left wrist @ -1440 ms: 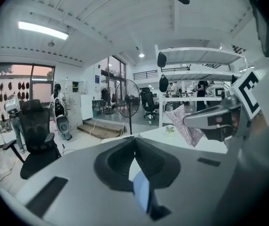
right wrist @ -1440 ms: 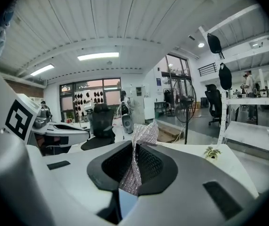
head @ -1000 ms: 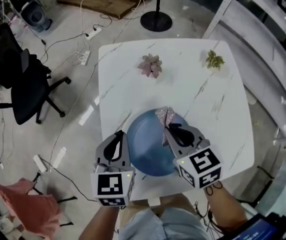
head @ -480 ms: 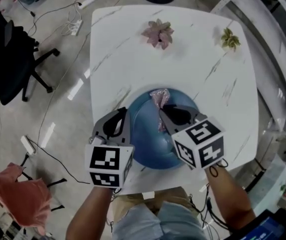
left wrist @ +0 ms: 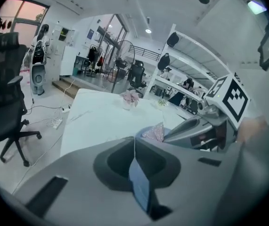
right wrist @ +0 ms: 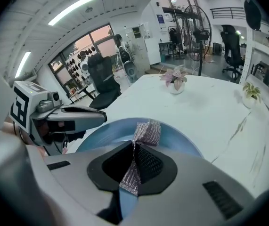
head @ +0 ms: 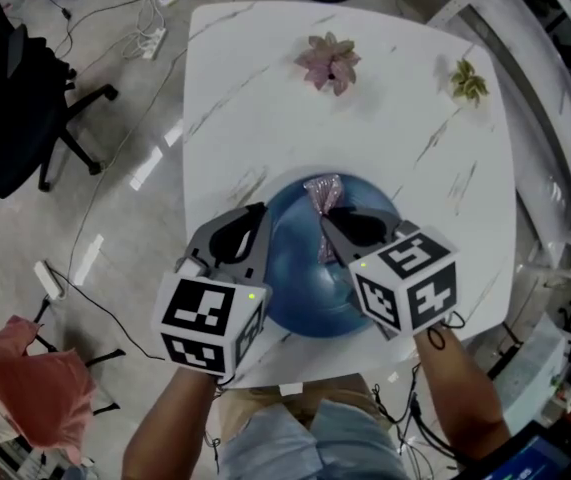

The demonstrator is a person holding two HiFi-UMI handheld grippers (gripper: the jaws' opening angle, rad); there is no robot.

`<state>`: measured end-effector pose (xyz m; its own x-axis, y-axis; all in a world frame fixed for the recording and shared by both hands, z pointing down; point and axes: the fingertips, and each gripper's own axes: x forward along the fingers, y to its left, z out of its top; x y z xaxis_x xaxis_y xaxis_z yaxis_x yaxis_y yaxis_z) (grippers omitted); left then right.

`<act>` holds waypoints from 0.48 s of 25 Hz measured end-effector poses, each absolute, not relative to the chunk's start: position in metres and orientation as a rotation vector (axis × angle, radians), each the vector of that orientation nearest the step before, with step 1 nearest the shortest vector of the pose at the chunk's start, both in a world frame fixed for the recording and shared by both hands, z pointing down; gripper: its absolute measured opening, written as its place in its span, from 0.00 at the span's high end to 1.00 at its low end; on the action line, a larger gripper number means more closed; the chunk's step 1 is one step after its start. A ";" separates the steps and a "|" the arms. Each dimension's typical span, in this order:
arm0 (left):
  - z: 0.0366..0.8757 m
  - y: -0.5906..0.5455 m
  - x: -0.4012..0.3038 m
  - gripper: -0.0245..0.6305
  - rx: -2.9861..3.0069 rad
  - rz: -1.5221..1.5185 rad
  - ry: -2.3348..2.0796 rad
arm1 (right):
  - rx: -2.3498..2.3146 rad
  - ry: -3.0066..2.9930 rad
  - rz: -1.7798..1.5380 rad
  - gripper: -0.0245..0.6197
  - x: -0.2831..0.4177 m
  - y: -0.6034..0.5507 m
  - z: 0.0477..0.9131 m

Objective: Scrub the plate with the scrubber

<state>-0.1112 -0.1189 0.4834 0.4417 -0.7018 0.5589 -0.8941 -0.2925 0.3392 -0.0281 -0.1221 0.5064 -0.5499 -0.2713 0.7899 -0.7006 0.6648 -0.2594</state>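
Note:
A blue plate (head: 305, 288) is held over the near part of the white marble table (head: 255, 98). My left gripper (head: 259, 232) is shut on the plate's left rim; a blue edge of the plate (left wrist: 139, 182) shows pinched between its jaws. My right gripper (head: 327, 228) is shut on a silvery-pink mesh scrubber (head: 323, 194), which lies against the plate's far rim. From the right gripper view the scrubber (right wrist: 146, 133) sticks out past the jaws over the plate (right wrist: 183, 142), with the left gripper (right wrist: 66, 117) at the left. The left gripper view also catches the scrubber (left wrist: 154, 132).
A pink potted plant (head: 329, 63) and a small green plant (head: 469, 81) stand at the table's far side. A black office chair (head: 20, 118) and cables lie on the floor to the left. White shelving (head: 555, 98) runs along the right.
Both grippers stay shut on the plate and the scrubber. The scrubber has shifted a little along the plate's far rim, and the head view has moved closer over the table.

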 end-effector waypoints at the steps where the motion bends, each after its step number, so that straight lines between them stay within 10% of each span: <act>1: 0.480 -0.120 -0.111 0.94 2.085 0.404 -1.330 | 0.745 -2.132 0.735 0.90 -0.028 -0.122 0.506; 6: 0.484 -0.113 -0.111 0.77 2.044 0.418 -1.268 | 0.735 -2.133 0.735 0.90 -0.028 -0.121 0.506; 12: 0.514 -0.109 -0.111 0.88 1.979 0.556 -1.226 | 0.732 -2.132 0.736 0.90 -0.028 -0.121 0.506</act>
<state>-0.1111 -0.1092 0.5137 0.4517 -0.5761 0.6812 -0.8921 -0.2786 0.3558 -0.0285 -0.1210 0.5062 -0.5540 -0.2605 0.7907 -0.6929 0.6708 -0.2645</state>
